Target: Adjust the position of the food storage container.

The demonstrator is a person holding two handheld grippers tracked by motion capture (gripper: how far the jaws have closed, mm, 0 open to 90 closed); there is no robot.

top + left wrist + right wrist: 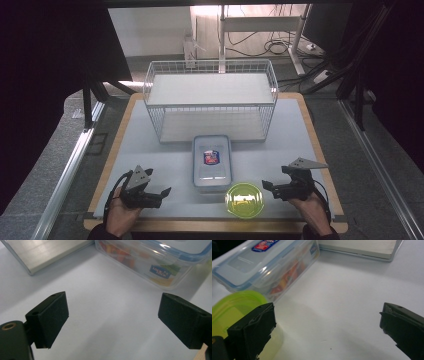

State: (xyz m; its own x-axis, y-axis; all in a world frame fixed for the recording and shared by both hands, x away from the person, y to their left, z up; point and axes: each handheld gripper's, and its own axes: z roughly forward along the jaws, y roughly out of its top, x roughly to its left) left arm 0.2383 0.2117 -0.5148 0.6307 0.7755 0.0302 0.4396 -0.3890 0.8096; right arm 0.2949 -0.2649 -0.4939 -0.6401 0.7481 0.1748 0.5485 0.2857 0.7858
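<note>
Flanking the clear rectangular plastic food box [212, 162] and round green-lidded tub [244, 199], left gripper [165, 191] and right gripper [267, 186] gape empty, seemingly poised to reach.

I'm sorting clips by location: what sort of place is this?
Probably a lab or workshop test bench: a bare white table with a staged wire basket, loose cables on the floor behind, and dark curtains at the sides.

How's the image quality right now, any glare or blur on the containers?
High view: dark surroundings, the table evenly lit, the green round container glowing overexposed. Left gripper view: clear lidded box soft, glare on its lid. Right gripper view: fingers sharp, the box slightly blurred.
</note>
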